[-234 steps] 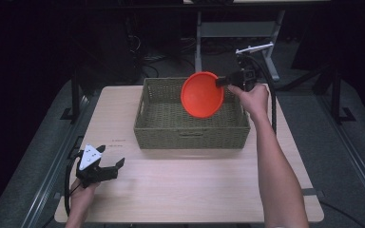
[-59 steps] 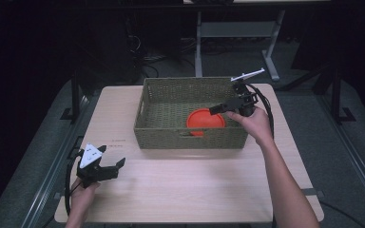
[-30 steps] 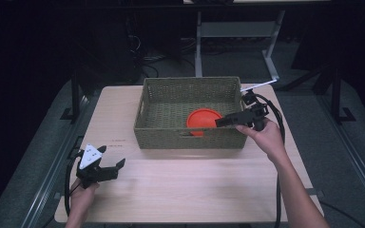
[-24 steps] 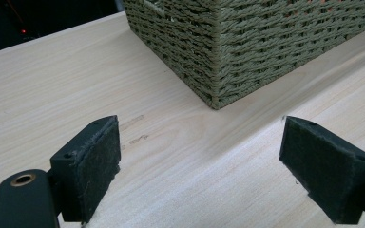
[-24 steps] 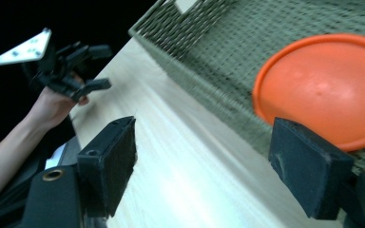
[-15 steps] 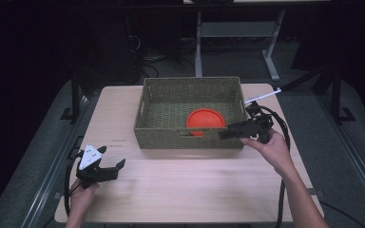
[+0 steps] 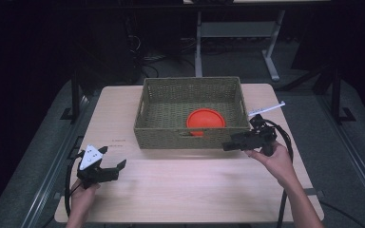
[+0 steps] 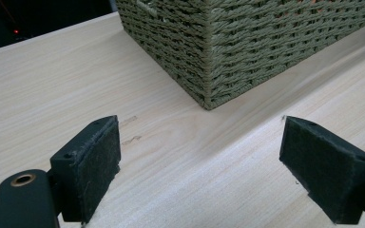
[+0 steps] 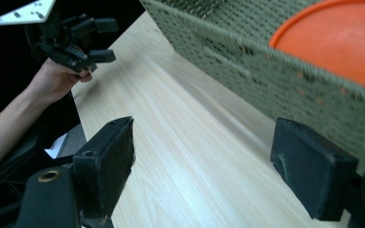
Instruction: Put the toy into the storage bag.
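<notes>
Orange disc (image 7: 206, 119) contained in right half of woven basket (image 7: 161, 133); left gripper (image 7: 105, 170) and right gripper (image 7: 229, 145) shown wide-jawed, empty

orange plate (image 7: 206, 118) now lies in basket (image 7: 152, 107); right gripper (image 7: 228, 146) let go, withdrew to the table by the basket's front right corner, empty.

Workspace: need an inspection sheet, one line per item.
Surface: wooden table, bare around the basket.
Job's things: orange plate lies inside the woven basket, toward its right front.
Clutter: nothing seen.
Grippers: left gripper open, empty, at the table's front left; right gripper open, empty, just outside the basket's front right corner.
Cables: one trails from each gripper.
Surroundings: dark floor, metal stand legs behind the table.
</notes>
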`<state>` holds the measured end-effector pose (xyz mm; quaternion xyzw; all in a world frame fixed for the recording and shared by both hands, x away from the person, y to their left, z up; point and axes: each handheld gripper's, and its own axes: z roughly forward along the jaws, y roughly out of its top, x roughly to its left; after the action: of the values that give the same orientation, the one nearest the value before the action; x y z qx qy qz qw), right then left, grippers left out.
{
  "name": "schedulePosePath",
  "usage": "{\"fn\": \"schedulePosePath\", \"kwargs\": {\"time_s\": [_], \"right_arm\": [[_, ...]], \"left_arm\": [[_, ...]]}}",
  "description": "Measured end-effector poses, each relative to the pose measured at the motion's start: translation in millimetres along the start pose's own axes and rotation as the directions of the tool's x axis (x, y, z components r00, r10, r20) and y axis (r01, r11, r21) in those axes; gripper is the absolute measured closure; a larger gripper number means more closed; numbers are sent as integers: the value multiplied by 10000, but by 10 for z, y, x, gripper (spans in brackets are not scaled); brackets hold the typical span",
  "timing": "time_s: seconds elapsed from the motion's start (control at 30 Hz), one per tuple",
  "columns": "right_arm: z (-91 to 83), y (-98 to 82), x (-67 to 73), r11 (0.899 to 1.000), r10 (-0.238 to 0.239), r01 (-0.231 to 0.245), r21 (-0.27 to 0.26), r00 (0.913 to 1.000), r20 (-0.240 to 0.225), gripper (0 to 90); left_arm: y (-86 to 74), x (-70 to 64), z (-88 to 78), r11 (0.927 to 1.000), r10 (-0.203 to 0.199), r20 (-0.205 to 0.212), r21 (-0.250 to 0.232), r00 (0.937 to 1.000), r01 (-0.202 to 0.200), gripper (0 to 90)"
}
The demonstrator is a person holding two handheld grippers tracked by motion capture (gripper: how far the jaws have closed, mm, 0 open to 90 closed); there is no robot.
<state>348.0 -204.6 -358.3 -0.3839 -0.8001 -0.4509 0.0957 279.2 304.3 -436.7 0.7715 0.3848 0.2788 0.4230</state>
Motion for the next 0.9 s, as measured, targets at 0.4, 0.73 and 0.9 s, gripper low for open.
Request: {"fn": "schedulePosePath", "kwargs": {"time_s": [0.4,0.73,0.9], "right_arm": [[-42,-264,-157,9990,424,-419,-185,9986,314,196],[-80,-479,-294,9965,829,-821,-164,9951,530,192],[-91,-600,-358,9947,1026,-1017,-176,9930,582,191]], "left_arm": [[-4,-8,8,10000,-31,26,26,10000,31,130],[1,-34,11,10000,56,122,8,9999,-56,130],[-3,-31,12,10000,41,120,36,9999,-41,130]]}}
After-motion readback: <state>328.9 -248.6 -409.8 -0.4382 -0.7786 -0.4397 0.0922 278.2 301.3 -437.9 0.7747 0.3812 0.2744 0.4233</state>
